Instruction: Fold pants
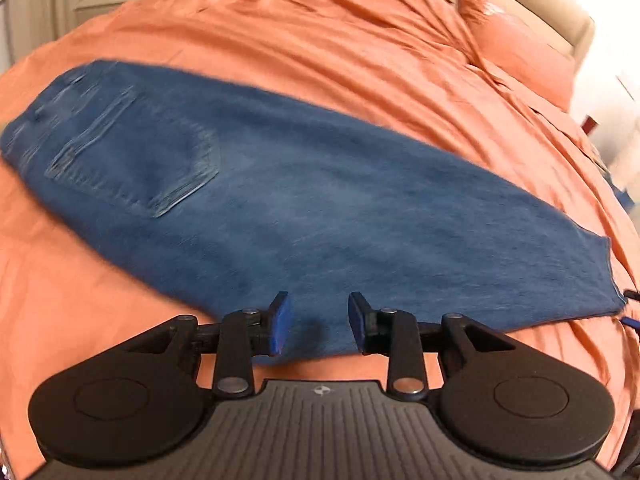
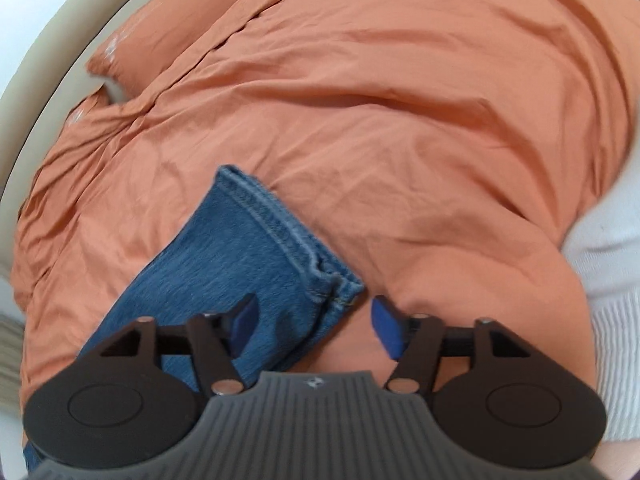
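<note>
Blue jeans [image 1: 280, 192] lie flat on an orange bedspread [image 1: 320, 40], one leg stacked on the other, back pocket up, waistband at the left and legs running right. My left gripper [image 1: 318, 322] is open and empty, just above the near edge of the jeans at mid-leg. In the right wrist view the hem end of the jeans [image 2: 248, 248] lies in front of me. My right gripper [image 2: 314, 322] is open and empty, its jaws on either side of the near hem corner, not closed on it.
The orange bedspread [image 2: 400, 120] is wrinkled and covers the whole bed. Orange pillows [image 1: 520, 48] lie at the headboard; they also show in the right wrist view [image 2: 180, 12]. A white ribbed cloth [image 2: 608, 280] is at the right edge.
</note>
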Motion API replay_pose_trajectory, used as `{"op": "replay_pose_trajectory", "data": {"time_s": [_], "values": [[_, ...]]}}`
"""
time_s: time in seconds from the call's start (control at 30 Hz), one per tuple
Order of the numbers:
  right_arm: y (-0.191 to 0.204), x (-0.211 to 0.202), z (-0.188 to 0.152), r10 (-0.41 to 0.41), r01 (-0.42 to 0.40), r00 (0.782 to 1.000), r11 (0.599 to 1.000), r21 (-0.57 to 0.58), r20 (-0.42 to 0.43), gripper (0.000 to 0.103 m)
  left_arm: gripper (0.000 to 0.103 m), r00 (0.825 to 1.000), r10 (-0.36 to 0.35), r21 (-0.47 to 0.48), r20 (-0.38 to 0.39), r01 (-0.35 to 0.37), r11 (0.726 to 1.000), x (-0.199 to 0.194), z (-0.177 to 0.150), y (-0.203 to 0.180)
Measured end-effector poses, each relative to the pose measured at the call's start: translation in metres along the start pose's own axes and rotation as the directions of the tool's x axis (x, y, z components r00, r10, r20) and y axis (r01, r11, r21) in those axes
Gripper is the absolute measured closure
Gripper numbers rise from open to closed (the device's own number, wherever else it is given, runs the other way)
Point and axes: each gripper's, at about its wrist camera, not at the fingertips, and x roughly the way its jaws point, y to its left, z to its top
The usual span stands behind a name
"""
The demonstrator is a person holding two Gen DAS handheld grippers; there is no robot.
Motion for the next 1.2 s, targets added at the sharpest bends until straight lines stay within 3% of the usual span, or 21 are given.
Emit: {"op": "replay_pose_trajectory", "data": {"time_s": [0.1,0.2,0.43,0.6,0.93,1.0,1.07,1.1,1.2], "values": [[0.002,0.006,0.006,0.023,-0.023,0.998,1.0,-0.004,-0.056,0.03,0.066,0.999,-0.035,0.043,-0.01,0.035,0.998,0.013,0.011,-0.022],[-0.005,0.019,0.006,0.074,-0.069,0.991,0.996,0.054,-0.11,0.029,0.066,0.996,-0.092,0.079,-0.023,0.093,0.993,0.03,0.023,-0.048],[-0.019,0.036,0.016,0.151,-0.137,0.982,0.983,0.121,-0.116,0.029,0.066,0.977,-0.201,0.222,-0.065,0.211,0.952,0.074,0.049,-0.111],[-0.033,0.043,0.034,0.212,-0.193,0.97,0.97,0.15,-0.117,0.032,0.066,0.963,-0.243,0.279,-0.115,0.266,0.923,0.101,0.057,-0.145],[-0.036,0.082,0.068,0.36,-0.349,0.903,0.933,0.089,-0.236,0.033,0.066,0.941,-0.269,0.314,-0.203,0.323,0.893,0.14,0.06,-0.186],[-0.03,0.09,0.072,0.368,-0.368,0.889,0.928,0.051,-0.273,0.04,0.066,0.939,-0.277,0.341,-0.206,0.334,0.879,0.145,0.061,-0.196],[-0.025,0.096,0.073,0.349,-0.364,0.889,0.931,0.004,-0.296,0.059,0.066,0.935,-0.284,0.376,-0.21,0.346,0.86,0.149,0.062,-0.207],[-0.024,0.098,0.074,0.341,-0.359,0.89,0.933,-0.005,-0.302,0.074,0.066,0.934,-0.286,0.396,-0.212,0.35,0.849,0.151,0.063,-0.213],[-0.022,0.098,0.075,0.343,-0.367,0.891,0.93,-0.028,-0.298,0.084,0.066,0.943,-0.269,0.479,-0.198,0.332,0.812,0.159,0.065,-0.237]]}}
